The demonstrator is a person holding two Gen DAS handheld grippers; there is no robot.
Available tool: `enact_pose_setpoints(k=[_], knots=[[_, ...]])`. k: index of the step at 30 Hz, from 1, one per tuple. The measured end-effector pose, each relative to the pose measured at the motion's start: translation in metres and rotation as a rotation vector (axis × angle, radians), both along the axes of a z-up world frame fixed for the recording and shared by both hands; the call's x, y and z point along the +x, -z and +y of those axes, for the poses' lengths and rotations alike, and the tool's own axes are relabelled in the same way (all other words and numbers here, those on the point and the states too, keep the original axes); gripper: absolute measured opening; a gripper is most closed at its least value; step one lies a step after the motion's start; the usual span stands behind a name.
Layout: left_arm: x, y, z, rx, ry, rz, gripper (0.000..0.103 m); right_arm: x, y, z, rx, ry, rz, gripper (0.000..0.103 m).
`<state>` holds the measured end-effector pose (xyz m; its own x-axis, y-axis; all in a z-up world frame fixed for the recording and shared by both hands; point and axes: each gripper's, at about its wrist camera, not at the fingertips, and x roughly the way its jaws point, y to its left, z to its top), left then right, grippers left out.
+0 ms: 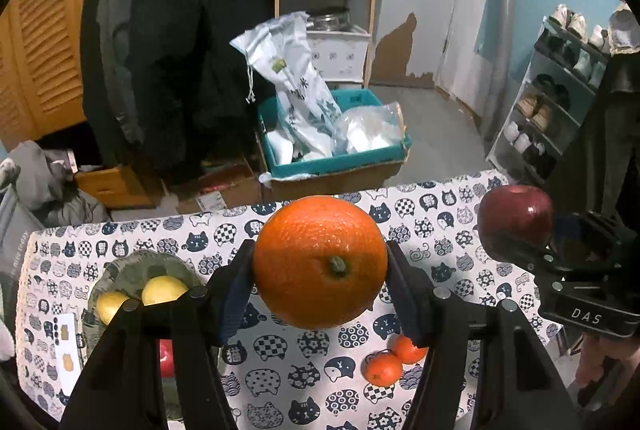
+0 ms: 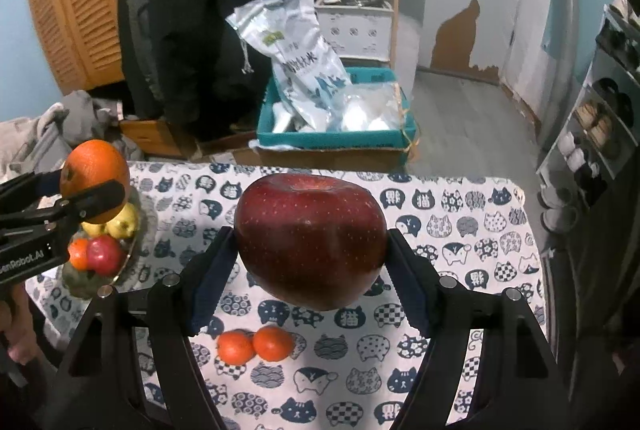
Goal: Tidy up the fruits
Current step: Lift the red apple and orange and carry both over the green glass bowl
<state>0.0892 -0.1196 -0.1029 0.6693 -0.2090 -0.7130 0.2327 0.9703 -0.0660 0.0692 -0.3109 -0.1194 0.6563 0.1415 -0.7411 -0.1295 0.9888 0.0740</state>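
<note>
While "DAS" marks the right tongs [image 2: 310, 262], they grip an apple [image 2: 310, 240].

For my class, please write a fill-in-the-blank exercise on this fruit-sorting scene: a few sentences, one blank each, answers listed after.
1. The left gripper is shut on a large ____.
2. The right gripper is shut on a dark red ____.
3. On the cat-print tablecloth lie ____ small tangerines, side by side.
4. The bowl at the table's left holds yellow, red and ____ fruit.

Answers: orange; apple; two; orange
</note>
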Motion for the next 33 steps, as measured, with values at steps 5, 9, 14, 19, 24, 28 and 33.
enact_pose_setpoints(k=[5, 9, 14, 19, 24, 28, 33], knots=[[-0.011, -0.013, 0.01, -0.008, -0.002, -0.026, 0.064, -0.009, -0.015, 0.005, 0.005, -0.022, -0.031, 0.075], [-0.018, -0.021, 0.018, -0.019, -0.007, -0.044, 0.064, -0.014, -0.027, 0.009, 0.02, -0.039, -0.055, 0.075], [-0.026, -0.03, 0.031, -0.032, -0.022, -0.06, 0.064, -0.018, -0.036, 0.018, 0.027, -0.059, -0.075, 0.075], [-0.031, -0.037, 0.046, -0.048, -0.037, -0.074, 0.064, -0.018, -0.044, 0.031, 0.035, -0.085, -0.092, 0.075], [-0.036, -0.04, 0.063, -0.05, -0.065, -0.085, 0.064, -0.017, -0.049, 0.047, 0.039, -0.115, -0.104, 0.075], [-0.037, -0.04, 0.077, -0.048, -0.097, -0.087, 0.064, -0.013, -0.049, 0.061, 0.042, -0.141, -0.102, 0.075], [-0.039, -0.035, 0.101, -0.042, -0.148, -0.08, 0.064, -0.004, -0.048, 0.086, 0.052, -0.188, -0.097, 0.075]])
